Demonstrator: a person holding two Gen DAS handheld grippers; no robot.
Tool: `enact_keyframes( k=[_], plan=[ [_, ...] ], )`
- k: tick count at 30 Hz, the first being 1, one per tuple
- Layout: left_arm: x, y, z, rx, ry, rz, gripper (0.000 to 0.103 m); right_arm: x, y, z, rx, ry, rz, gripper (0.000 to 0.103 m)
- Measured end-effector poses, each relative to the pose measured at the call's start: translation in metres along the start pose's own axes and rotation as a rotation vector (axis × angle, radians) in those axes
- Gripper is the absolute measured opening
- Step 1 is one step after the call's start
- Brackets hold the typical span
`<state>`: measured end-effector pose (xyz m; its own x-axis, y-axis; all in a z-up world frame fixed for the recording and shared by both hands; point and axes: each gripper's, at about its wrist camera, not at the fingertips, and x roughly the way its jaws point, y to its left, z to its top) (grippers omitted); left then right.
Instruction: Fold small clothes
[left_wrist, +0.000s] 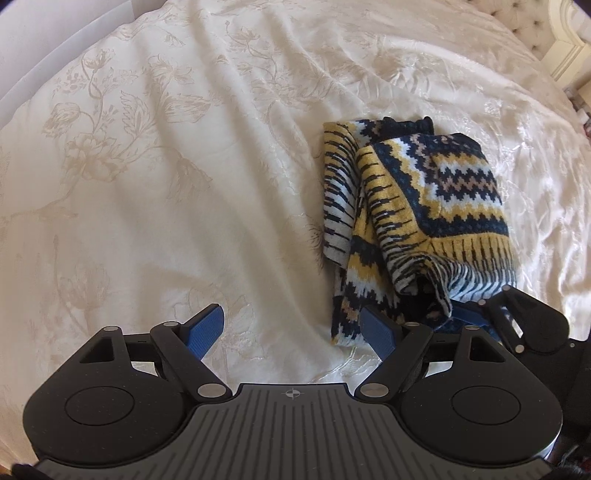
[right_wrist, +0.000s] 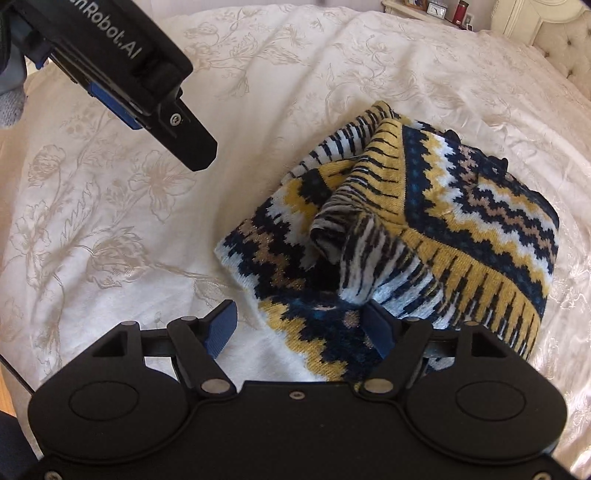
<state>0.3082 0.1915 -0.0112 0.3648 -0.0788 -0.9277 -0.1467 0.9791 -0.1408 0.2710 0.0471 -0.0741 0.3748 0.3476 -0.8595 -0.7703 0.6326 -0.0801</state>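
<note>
The sweater (left_wrist: 413, 221) lies bundled on the bedspread (left_wrist: 147, 184) — roughly folded, edges uneven, so tidying looks to be the step in hand. Both grippers are spread wide and empty: the left gripper (left_wrist: 293, 328) hangs beside the sweater's near edge, the right gripper (right_wrist: 301, 326) over its near corner. Next likely calls for pinching the loose striped flap (right_wrist: 332, 236). Only the right view shows that flap's curl — and a nightstand (right_wrist: 424, 9).

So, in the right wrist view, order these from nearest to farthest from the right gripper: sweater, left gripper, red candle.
1. Sweater: directly at the right gripper, its near edge between the fingers.
2. Left gripper: upper left, above the bedspread.
3. Red candle: far top, on the nightstand.
</note>
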Motion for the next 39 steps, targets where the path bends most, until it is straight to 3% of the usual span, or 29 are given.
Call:
enact_keyframes(
  k=[3,5,6,12,18,28,33,34,35,36,39],
  plan=[
    [0.002,-0.003,0.003,-0.014,0.011,-0.020,0.081,-0.004,-0.009,-0.002,0.027,-0.008,-0.018,0.051],
    [0.004,-0.006,0.006,-0.023,0.015,-0.040,0.081,-0.010,-0.017,-0.002,0.066,-0.019,0.011,0.029],
    [0.006,-0.008,0.007,-0.028,0.018,-0.058,0.081,-0.014,-0.019,-0.002,0.077,-0.031,0.008,0.027],
    [0.018,-0.022,0.015,-0.074,0.041,-0.200,0.081,-0.041,-0.028,-0.005,0.147,-0.103,0.020,0.023],
    [0.047,-0.037,0.025,-0.152,0.084,-0.358,0.081,-0.048,-0.039,-0.008,0.200,-0.114,0.037,0.022],
    [0.091,-0.046,0.049,-0.243,0.105,-0.360,0.081,-0.042,-0.046,-0.007,0.184,-0.109,0.084,0.022],
    [0.108,-0.055,0.057,-0.262,0.144,-0.427,0.078,-0.041,-0.050,-0.008,0.189,-0.106,0.095,0.022],
    [0.108,-0.057,0.057,-0.260,0.141,-0.426,0.066,-0.042,-0.050,-0.008,0.193,-0.107,0.096,0.022],
    [0.107,-0.060,0.058,-0.241,0.129,-0.416,0.034,-0.043,-0.050,-0.008,0.198,-0.108,0.096,0.022],
    [0.104,-0.065,0.059,-0.201,0.115,-0.392,0.017,-0.044,-0.051,-0.008,0.205,-0.110,0.098,0.022],
    [0.087,-0.081,0.063,-0.055,0.063,-0.351,0.014,-0.049,-0.053,-0.005,0.239,-0.127,0.111,0.022]
  ],
)
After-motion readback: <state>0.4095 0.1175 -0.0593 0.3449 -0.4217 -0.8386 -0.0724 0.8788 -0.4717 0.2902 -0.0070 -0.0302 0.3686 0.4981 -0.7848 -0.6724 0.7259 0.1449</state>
